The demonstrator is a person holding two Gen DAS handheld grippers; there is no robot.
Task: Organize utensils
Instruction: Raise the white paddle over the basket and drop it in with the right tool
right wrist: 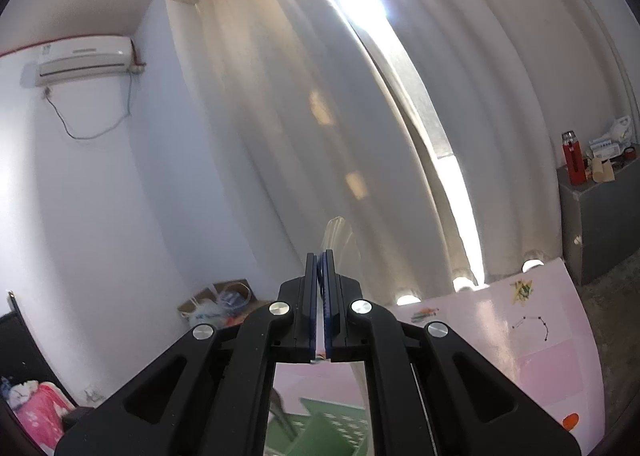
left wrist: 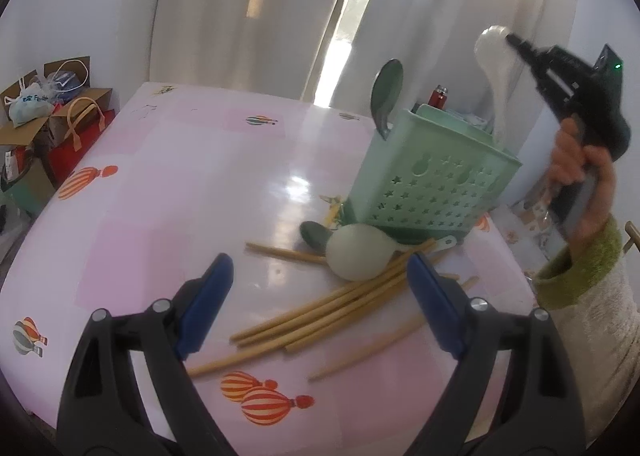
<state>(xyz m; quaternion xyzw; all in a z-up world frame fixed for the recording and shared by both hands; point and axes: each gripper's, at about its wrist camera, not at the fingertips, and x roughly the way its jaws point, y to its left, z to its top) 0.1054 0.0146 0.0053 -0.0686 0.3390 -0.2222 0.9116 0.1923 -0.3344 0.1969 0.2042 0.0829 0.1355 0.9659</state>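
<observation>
On the pink tabletop [left wrist: 160, 175], the left gripper [left wrist: 320, 296] hangs with fingers spread wide, nothing between them, over chopsticks [left wrist: 320, 320] whose long axes run from 8 to 2 o'clock. At 2 o'clock stands the green basket [left wrist: 432, 175]. The right gripper [left wrist: 516, 41] has its fingers clamped on a white spoon [left wrist: 496, 67], handle pointing down to 6 o'clock into the basket.

Chopsticks [left wrist: 320, 320] between spread gripper [left wrist: 320, 284] jaws
</observation>
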